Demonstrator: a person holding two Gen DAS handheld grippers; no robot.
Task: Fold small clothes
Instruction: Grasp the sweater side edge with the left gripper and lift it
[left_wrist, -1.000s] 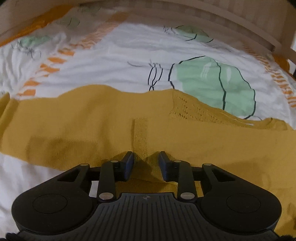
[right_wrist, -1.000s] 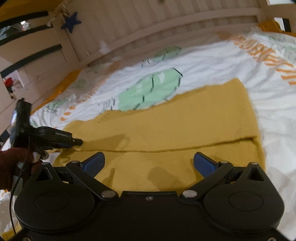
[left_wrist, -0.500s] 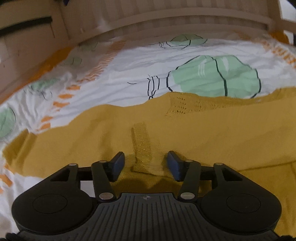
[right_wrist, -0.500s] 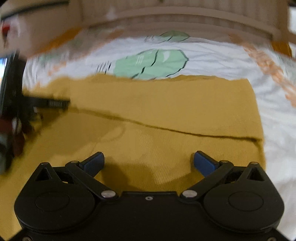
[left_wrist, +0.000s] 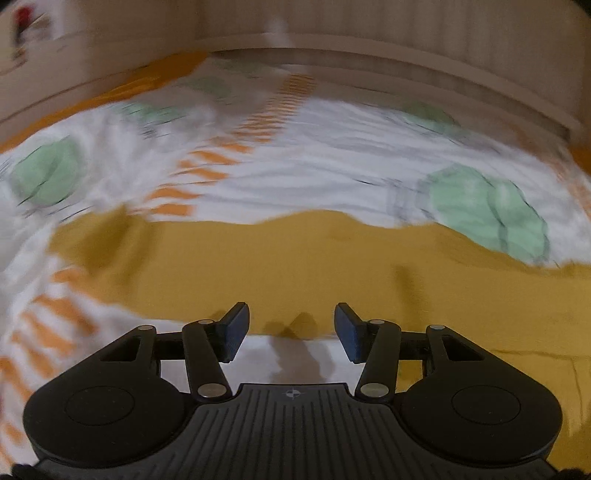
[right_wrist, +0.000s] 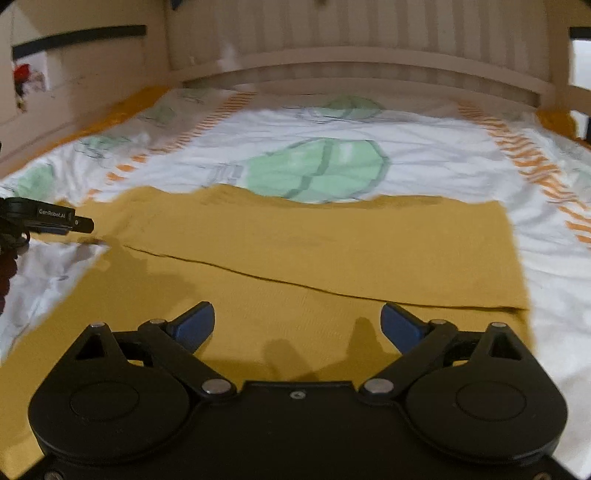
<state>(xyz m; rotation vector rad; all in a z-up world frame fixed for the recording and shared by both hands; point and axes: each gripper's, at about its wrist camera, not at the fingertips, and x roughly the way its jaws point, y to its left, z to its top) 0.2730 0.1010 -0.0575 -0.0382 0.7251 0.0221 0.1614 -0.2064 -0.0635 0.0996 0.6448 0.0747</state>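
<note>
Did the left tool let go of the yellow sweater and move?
Yes. The left tool has opened and pulled back: the yellow sweater edge it pinched a second ago now lies ahead of its fingertips, with white bedsheet between them.

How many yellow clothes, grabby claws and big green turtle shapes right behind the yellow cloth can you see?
Yellow garment: 1
Grippers, left gripper and right gripper: 2
Big green print on the bedsheet just behind the garment: 1
Total: 4

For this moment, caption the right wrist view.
Open right gripper hovers over folded mustard-yellow knit garment on white leaf-print bedsheet.
</note>
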